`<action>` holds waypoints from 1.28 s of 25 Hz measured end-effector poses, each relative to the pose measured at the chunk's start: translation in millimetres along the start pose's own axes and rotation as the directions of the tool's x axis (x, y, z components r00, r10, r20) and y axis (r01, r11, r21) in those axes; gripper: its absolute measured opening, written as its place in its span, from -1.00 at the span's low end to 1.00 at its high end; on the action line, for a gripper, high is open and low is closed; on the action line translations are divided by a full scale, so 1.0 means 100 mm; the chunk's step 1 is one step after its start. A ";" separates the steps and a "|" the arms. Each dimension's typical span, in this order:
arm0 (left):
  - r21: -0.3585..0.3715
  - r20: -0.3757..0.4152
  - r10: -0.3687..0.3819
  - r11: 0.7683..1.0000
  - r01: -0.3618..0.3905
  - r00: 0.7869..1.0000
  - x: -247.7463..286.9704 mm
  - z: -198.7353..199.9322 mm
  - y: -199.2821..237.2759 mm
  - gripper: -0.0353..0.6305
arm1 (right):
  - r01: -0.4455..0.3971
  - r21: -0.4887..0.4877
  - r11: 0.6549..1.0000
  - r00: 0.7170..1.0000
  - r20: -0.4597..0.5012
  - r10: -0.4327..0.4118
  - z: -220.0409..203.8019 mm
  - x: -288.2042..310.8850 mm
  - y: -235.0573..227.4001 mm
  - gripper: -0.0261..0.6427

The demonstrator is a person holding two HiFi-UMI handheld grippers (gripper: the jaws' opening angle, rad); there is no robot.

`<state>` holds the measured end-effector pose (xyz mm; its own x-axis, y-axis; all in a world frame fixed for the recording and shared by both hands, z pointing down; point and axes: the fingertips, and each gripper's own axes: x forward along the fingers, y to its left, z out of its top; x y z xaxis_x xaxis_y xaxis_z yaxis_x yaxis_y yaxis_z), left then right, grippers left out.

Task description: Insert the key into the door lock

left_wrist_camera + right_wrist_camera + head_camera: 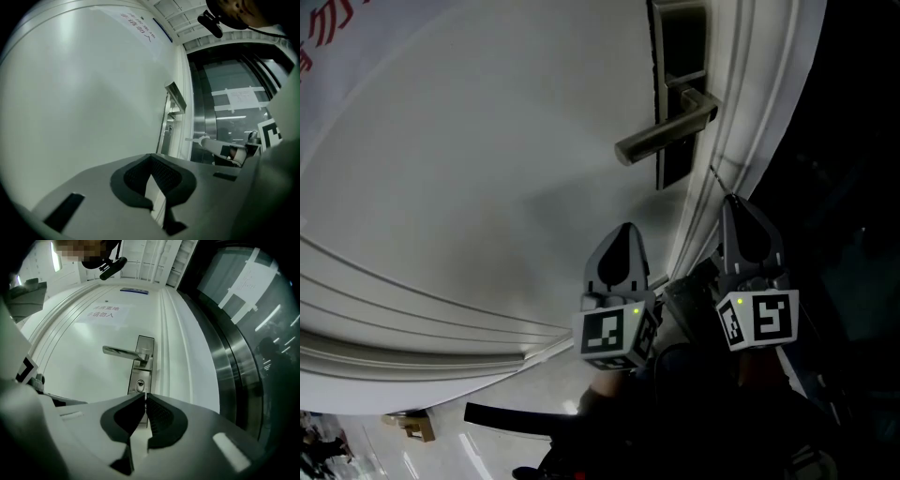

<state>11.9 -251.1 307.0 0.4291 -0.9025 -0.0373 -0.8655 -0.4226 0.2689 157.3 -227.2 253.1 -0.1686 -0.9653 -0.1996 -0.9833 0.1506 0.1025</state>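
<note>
From the head view I'm looking steeply at a white panelled door with a brushed-metal lever handle mounted on a tall, narrow lock plate.

My right tongs point up at the moulded door frame, below and just right of the handle. In the right gripper view these tongs are pinched down to a hairline slit. The oval keyhole sits just above their tips, low on the plate under the handle.

The slim pale metal key shows best from the left gripper view. It pokes out of the tips of the right tongs and aims toward the door edge, with open air around its end. The key is clamped in the right tongs and not in the keyhole. From the head camera it reads only as a thin line running from the tips toward the frame.

My left tongs hang beside the right ones, facing the plain door face left of the frame. Their own view shows the ribbed pads meeting at the tips with nothing caught between them.

A paper notice is stuck on the door above the handle. A steel-framed glass panel stands to the right of the door.
</note>
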 end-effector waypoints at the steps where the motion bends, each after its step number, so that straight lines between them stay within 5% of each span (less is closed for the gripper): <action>1: -0.004 -0.003 0.018 1.000 -0.018 1.000 0.03 0.00 0.04 -0.89 | -0.014 -0.004 1.000 1.000 0.000 0.014 -0.02 0.05 0.01 -0.89; 10: -0.012 0.043 0.108 0.994 -0.108 0.993 0.09 0.04 0.13 -0.89 | -0.183 -0.171 0.968 0.982 0.016 0.188 0.13 0.28 0.05 -0.89; 17: -0.045 0.037 0.212 0.977 -0.210 0.977 0.02 0.09 0.22 -0.89 | -0.278 -0.404 0.872 0.953 -0.005 0.302 0.17 0.35 0.09 -0.89; 20: -0.039 0.032 0.211 0.977 -0.209 0.977 0.01 0.07 0.24 -0.89 | -0.266 -0.555 0.788 0.946 0.009 0.325 0.19 0.37 0.14 -0.89; 24: -0.037 0.057 0.204 0.979 -0.202 0.977 0.01 0.07 0.26 -0.89 | -0.241 -0.740 0.628 0.940 -0.017 0.340 0.11 0.41 0.19 -0.89; 30: -0.048 0.042 0.189 0.981 -0.187 0.981 0.02 0.03 0.23 -0.89 | -0.197 -0.885 0.422 0.942 -0.053 0.330 0.08 0.44 0.19 -0.89; 32: -0.052 0.030 0.194 0.980 -0.193 0.980 0.02 0.05 0.22 -0.89 | -0.199 -0.902 0.384 0.943 -0.069 0.326 0.08 0.45 0.20 -0.89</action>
<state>-7.6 -262.8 308.3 0.2447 -0.9695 -0.0133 -0.9173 -0.2359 0.3208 129.9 -265.6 238.6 -0.4752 -0.8755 -0.0878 -0.2819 0.0569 0.9578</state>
